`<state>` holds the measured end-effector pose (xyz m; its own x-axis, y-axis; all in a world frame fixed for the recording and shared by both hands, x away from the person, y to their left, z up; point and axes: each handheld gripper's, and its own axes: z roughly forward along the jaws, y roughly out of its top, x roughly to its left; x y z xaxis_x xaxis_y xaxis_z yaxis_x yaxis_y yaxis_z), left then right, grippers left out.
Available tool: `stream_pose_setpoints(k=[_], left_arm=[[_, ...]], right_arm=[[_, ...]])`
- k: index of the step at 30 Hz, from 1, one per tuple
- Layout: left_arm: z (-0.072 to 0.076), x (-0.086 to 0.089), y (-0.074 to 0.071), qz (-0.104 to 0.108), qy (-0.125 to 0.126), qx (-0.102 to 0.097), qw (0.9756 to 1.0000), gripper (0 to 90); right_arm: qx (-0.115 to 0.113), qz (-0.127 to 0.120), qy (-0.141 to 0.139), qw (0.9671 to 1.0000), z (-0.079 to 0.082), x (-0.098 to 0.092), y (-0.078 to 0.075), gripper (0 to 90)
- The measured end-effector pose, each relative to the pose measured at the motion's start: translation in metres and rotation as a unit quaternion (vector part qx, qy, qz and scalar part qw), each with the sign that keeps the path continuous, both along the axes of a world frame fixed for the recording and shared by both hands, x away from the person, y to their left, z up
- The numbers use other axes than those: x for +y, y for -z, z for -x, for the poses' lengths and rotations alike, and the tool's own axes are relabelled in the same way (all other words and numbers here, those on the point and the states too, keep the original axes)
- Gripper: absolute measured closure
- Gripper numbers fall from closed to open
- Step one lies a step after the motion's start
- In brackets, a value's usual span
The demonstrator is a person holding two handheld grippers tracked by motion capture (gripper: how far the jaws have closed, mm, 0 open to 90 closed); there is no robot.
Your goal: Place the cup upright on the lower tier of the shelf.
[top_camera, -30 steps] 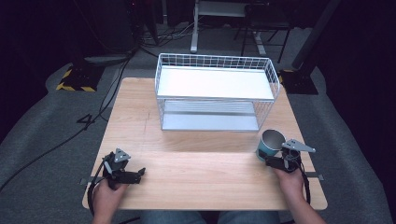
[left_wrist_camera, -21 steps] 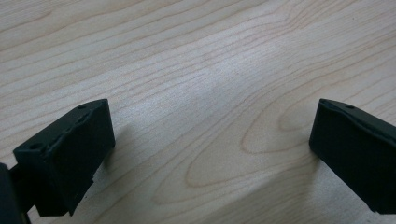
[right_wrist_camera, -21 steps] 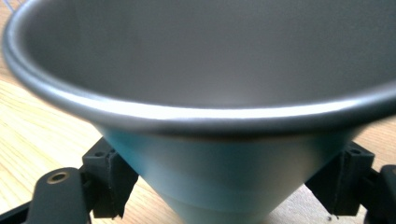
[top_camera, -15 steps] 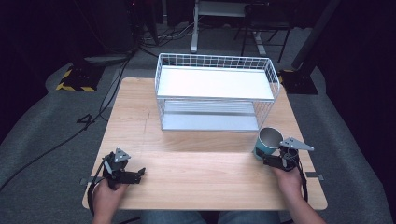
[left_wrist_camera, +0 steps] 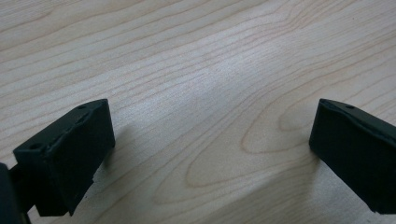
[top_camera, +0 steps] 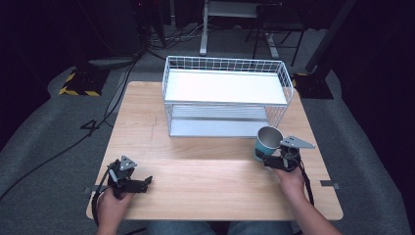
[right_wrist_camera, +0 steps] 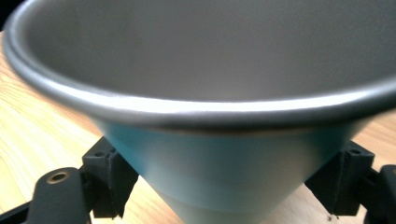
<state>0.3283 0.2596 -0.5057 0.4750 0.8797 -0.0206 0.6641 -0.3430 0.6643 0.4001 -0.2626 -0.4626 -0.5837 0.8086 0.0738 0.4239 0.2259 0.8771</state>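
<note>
The right gripper (top_camera: 268, 159) clamps the teal cup (top_camera: 266, 142), which is empty (grey inside, seen closest from the right gripper view); the left gripper's (top_camera: 143, 183) fingers (left_wrist_camera: 70, 154) gape over bare bench (top_camera: 205, 181).

There is one teal metal cup (top_camera: 266, 142), between the jaws of the right gripper (top_camera: 264, 159), and one white wire rack (top_camera: 225, 95) with two shelves, beyond both grippers. There are two grippers in total, the second being the left gripper (top_camera: 144, 183), and one wooden table (top_camera: 205, 181) is under them.
</note>
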Motion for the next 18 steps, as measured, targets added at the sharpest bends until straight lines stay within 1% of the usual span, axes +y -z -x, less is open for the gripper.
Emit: stream_pose_setpoints(k=[1,3,5,7,11,14,18], left_arm=[[0.000,0.000,0.000,0.001,-0.001,-0.001,1.0000,0.6],[0.001,0.000,0.000,0.003,-0.001,0.001,1.0000,0.6],[0.001,-0.001,0.000,0.004,-0.003,-0.001,1.0000,0.6],[0.002,-0.001,0.000,0.003,-0.002,0.000,1.0000,0.6],[0.003,-0.001,0.000,0.002,-0.002,0.000,1.0000,0.6],[0.004,-0.001,0.000,0.002,-0.001,-0.001,1.0000,0.6],[0.005,-0.001,0.000,0.003,-0.002,0.000,1.0000,0.6]], right_arm=[[-0.003,0.001,-0.005,1.0000,-0.002,0.004,-0.001,21.1],[-0.001,0.002,-0.008,1.0000,-0.006,0.009,-0.003,21.1],[-0.001,0.002,-0.012,0.9999,-0.010,0.016,-0.004,21.1],[-0.004,0.003,-0.017,0.9998,-0.013,0.022,-0.005,21.1],[0.002,0.002,-0.022,0.9997,-0.022,0.034,-0.007,21.1],[0.001,-0.001,-0.026,0.9997,-0.028,0.042,-0.008,21.1],[0.004,0.002,-0.031,0.9995,-0.035,0.051,-0.007,21.1]])
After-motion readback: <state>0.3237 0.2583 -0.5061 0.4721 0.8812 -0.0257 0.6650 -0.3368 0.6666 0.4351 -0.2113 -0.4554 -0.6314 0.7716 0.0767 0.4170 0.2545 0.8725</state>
